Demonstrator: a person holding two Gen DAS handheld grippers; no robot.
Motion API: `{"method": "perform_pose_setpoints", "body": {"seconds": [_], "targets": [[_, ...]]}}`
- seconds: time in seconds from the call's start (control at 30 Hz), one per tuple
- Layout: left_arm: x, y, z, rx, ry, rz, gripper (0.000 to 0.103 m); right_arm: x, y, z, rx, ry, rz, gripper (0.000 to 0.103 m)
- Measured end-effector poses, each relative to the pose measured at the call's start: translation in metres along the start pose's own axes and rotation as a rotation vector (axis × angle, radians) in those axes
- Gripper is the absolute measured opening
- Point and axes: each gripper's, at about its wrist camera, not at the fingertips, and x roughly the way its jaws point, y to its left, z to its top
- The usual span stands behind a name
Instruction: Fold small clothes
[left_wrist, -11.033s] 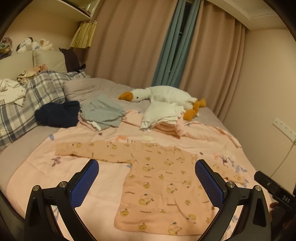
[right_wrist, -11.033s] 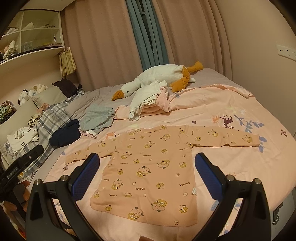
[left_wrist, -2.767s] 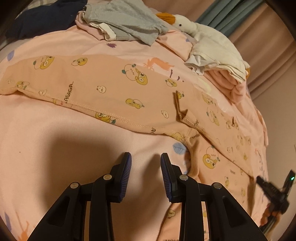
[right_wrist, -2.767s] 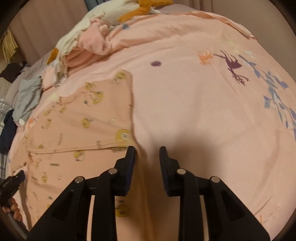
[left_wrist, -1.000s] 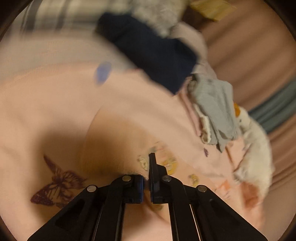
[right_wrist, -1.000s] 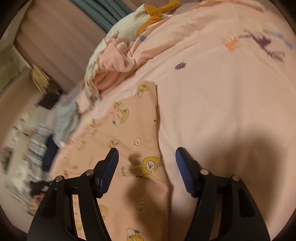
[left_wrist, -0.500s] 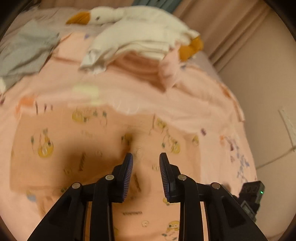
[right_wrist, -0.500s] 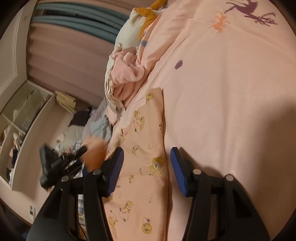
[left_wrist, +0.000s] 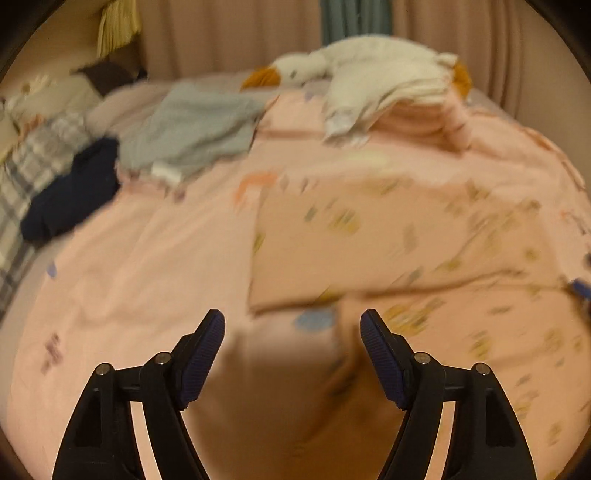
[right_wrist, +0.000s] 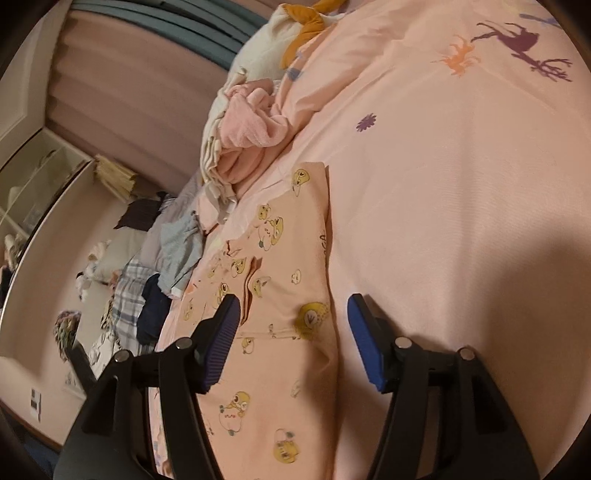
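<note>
A small peach shirt with yellow duck prints (left_wrist: 388, 236) lies flat on the pink bedspread (left_wrist: 122, 266), both sleeves folded in over its body. The left wrist view is blurred by motion. My left gripper (left_wrist: 291, 332) is open and empty, above the spread just off the shirt's left edge. In the right wrist view the shirt (right_wrist: 284, 280) runs up the middle, its right folded edge straight. My right gripper (right_wrist: 293, 314) is open and empty, straddling that right edge low over the cloth.
At the far side lie a pile of white and pink clothes (left_wrist: 391, 107), a white goose toy (left_wrist: 332, 62), a grey garment (left_wrist: 199, 125) and a dark blue one (left_wrist: 74, 192). A plaid blanket (left_wrist: 33, 155) covers the left. Pink spread extends right (right_wrist: 461, 184).
My left gripper let go of the left sleeve after laying it over the shirt, opened wide and drew back. My right gripper opened a little wider and stayed at the right edge.
</note>
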Motion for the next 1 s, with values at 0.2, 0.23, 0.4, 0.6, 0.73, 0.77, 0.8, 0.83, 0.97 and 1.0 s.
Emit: {"method": "perform_pose_setpoints", "body": {"seconds": [0.2,0.23,0.4,0.6,0.73,0.77,0.8,0.83,0.97,1.0], "targets": [[0.039,0.016,0.007,-0.169,0.090,-0.156,0.075,0.011,0.058,0.009,-0.042,0.024,0.028,0.064],[0.043,0.014,0.009,-0.153,0.091,-0.168,0.075,0.025,0.065,0.011,-0.028,0.069,0.031,0.064],[0.049,0.013,0.008,-0.075,0.066,-0.212,0.076,0.115,0.080,0.004,-0.039,0.290,-0.179,0.056],[0.048,0.027,0.007,-0.123,0.057,-0.281,0.076,0.140,0.075,-0.003,0.029,0.215,-0.130,0.009],[0.047,0.024,0.006,-0.093,0.065,-0.253,0.076,0.138,0.092,-0.007,-0.053,0.156,-0.180,0.006],[0.046,0.023,0.005,-0.079,0.068,-0.235,0.076,0.130,0.095,-0.002,-0.044,0.132,-0.148,0.006],[0.046,0.022,0.005,-0.068,0.069,-0.221,0.076,0.123,0.099,0.005,-0.039,0.109,-0.145,0.006],[0.046,0.021,0.005,-0.058,0.072,-0.209,0.076,0.116,0.104,0.010,-0.040,0.081,-0.149,0.006],[0.048,0.020,0.006,-0.085,0.078,-0.168,0.076,0.075,0.120,0.042,-0.111,-0.039,-0.188,0.006],[0.049,0.019,0.007,-0.091,0.080,-0.150,0.076,0.065,0.118,0.049,-0.120,-0.059,-0.205,0.006]]}}
